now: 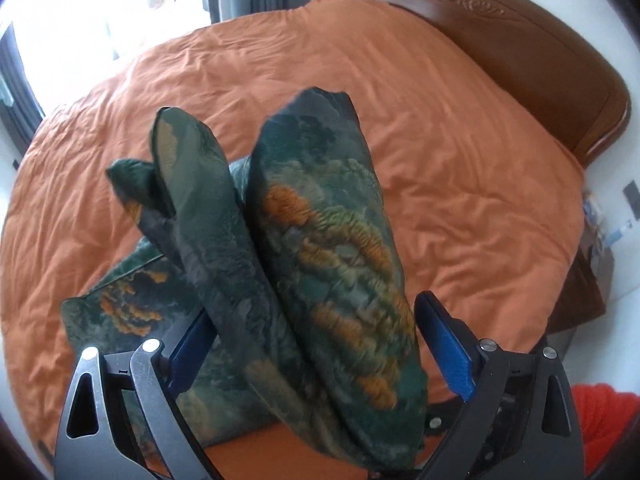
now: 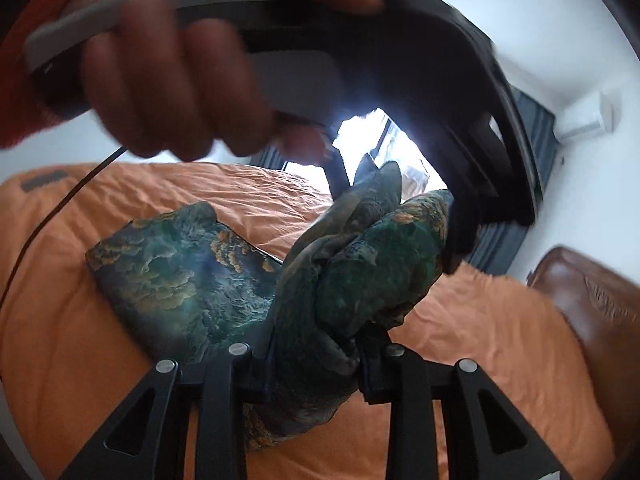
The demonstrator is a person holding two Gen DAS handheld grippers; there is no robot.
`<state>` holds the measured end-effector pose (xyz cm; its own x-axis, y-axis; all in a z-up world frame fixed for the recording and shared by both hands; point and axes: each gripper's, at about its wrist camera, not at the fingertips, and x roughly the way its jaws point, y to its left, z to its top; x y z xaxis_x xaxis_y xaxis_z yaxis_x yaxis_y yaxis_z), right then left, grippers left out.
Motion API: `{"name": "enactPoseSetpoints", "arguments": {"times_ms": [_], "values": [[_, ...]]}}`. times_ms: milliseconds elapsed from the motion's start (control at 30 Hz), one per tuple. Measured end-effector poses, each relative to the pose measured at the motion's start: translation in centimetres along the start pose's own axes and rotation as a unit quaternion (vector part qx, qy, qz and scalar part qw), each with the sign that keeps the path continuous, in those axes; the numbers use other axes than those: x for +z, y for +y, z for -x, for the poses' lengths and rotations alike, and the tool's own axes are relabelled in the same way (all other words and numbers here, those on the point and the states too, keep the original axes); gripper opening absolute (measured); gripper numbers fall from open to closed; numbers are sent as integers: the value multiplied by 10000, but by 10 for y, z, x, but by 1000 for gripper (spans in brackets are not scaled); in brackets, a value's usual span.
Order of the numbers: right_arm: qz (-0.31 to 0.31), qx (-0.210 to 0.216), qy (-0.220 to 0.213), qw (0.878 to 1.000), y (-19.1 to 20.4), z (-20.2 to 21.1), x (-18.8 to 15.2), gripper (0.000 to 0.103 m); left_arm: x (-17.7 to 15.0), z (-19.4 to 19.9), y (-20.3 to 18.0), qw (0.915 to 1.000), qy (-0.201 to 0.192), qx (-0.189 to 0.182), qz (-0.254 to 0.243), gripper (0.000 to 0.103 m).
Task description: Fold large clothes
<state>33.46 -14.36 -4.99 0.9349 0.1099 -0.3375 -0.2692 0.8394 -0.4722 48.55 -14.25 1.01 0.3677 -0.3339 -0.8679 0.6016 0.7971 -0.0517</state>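
The garment (image 1: 320,240), a dark green cloth printed with orange clouds, is partly lifted and partly lying on the bed (image 1: 460,152): one flat portion rests on the orange cover while a bunched fold rises into both tools. The right gripper (image 2: 316,356) is clenched on a thick wad of that cloth, its fingers (image 2: 372,364) pressing in from either side, probably to carry an edge across for the next fold. The left gripper (image 1: 316,344) has the cloth running up between its blue fingers (image 1: 444,344), but they stand wide, with bare pad showing on the right side, so they look released rather than gripping; the cloth seems merely draped there, perhaps in the middle of a hand-over between the two tools. Seen from the right wrist, the other hand (image 2: 168,84) and its tool fill the upper view, blurred, and block much of the window (image 2: 360,136) and the far end of the cloth. What kind of garment this is cannot be told: no sleeve, collar or hem shows clearly. The near edge of the cloth is cut off behind the gripper frames in both views, and the headboard (image 1: 520,40) is only partly in sight.
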Motion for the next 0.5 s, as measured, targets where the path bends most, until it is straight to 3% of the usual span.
{"name": "enactPoseSetpoints", "arguments": {"times_ms": [100, 133, 167, 233, 367, 500], "values": [[767, 46, -178, 9969, 34, -2, 9, 30, -12, -11, 6, 9974, 217, 691, -5, 95], [867, 87, -208, 9960, 39, -3, 10, 30, -17, -15, 11, 9955, 273, 906, 49, 79], [902, 153, -206, 9956, 42, -5, 11, 30, -21, -18, 15, 9943, 322, 1012, 114, 51], [832, 237, -118, 9962, 41, -11, 12, 34, -26, -22, 28, 9963, 349, 707, 350, 34], [351, 737, -157, 9965, 26, 4, 13, 71, -31, -17, 52, 9971, 183, 511, 532, 29], [-781, 1375, 53, 9874, -17, 23, 3, 72, -33, -7, 88, 9960, 3, 545, 707, 29]]}}
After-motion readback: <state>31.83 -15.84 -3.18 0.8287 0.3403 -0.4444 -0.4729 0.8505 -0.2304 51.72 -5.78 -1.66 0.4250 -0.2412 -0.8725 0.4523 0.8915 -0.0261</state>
